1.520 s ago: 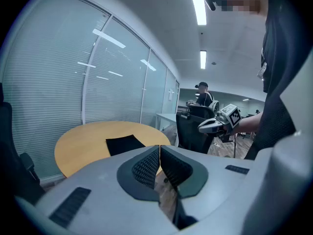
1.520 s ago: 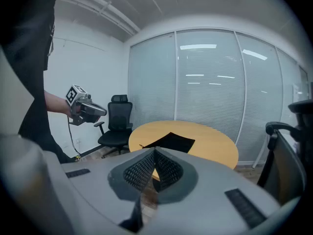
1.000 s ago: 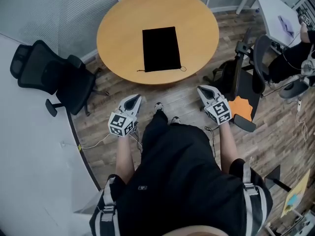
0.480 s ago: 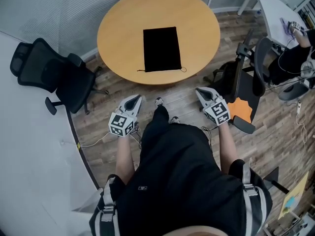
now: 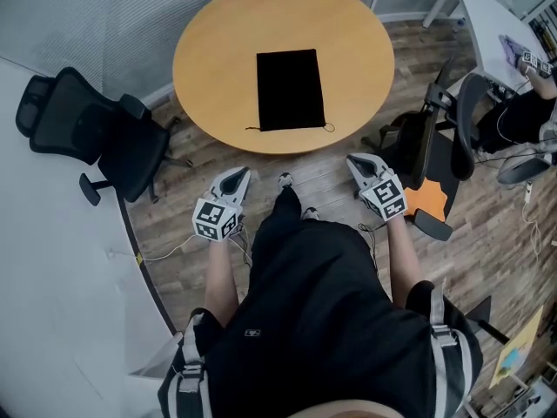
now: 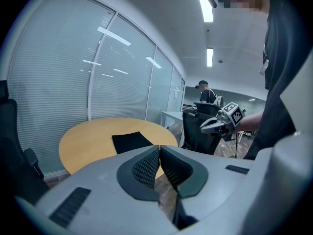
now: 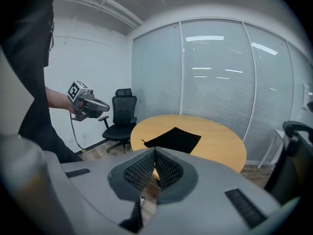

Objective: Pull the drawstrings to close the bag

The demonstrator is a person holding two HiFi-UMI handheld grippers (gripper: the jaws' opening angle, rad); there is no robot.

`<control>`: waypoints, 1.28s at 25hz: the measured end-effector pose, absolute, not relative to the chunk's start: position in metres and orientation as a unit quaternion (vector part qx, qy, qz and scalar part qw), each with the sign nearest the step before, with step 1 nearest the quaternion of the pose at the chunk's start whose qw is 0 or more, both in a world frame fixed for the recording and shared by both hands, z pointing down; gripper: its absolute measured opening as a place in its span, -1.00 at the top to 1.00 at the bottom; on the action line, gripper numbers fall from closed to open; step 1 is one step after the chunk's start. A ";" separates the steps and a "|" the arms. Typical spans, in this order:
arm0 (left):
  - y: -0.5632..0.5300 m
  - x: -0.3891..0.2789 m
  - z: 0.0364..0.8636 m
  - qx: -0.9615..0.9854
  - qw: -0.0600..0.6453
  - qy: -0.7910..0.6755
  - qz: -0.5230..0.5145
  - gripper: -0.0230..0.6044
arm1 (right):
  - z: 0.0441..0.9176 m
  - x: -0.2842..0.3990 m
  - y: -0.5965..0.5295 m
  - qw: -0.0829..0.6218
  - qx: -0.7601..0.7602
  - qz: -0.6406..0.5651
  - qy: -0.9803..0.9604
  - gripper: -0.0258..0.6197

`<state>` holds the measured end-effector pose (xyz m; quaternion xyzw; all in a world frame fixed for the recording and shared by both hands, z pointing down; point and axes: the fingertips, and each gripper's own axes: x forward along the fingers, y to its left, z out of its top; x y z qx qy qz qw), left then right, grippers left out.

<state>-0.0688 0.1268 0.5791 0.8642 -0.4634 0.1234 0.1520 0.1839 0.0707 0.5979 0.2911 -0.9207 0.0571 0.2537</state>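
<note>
A flat black drawstring bag lies on the round wooden table, its mouth toward me, with thin strings trailing at both near corners. The bag also shows in the left gripper view and the right gripper view. My left gripper hangs short of the table's near edge, left of my legs, jaws shut and empty. My right gripper is held on the other side, also short of the table, shut with nothing in it. Each gripper shows in the other's view: the right gripper and the left gripper.
A black office chair stands left of the table. Another black chair with an orange pad stands close to my right gripper. A person sits at a white desk at far right. Glass walls with blinds surround the table.
The right gripper has drifted slightly toward the table and lower. The left gripper has stayed where it was. The bag lies untouched. The seated person at right has shifted.
</note>
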 end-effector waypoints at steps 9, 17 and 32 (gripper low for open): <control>0.092 -0.086 0.592 0.868 0.163 -0.450 0.131 0.87 | 0.605 0.168 0.042 0.278 0.292 0.057 -0.913 0.74; 0.060 -0.087 0.613 0.879 0.149 -0.416 0.182 0.87 | 0.614 0.159 0.015 0.291 0.302 0.065 -0.906 0.74; -0.003 -0.113 0.651 0.884 0.166 -0.381 0.212 0.87 | 0.643 0.146 -0.038 0.322 0.322 0.092 -0.886 0.74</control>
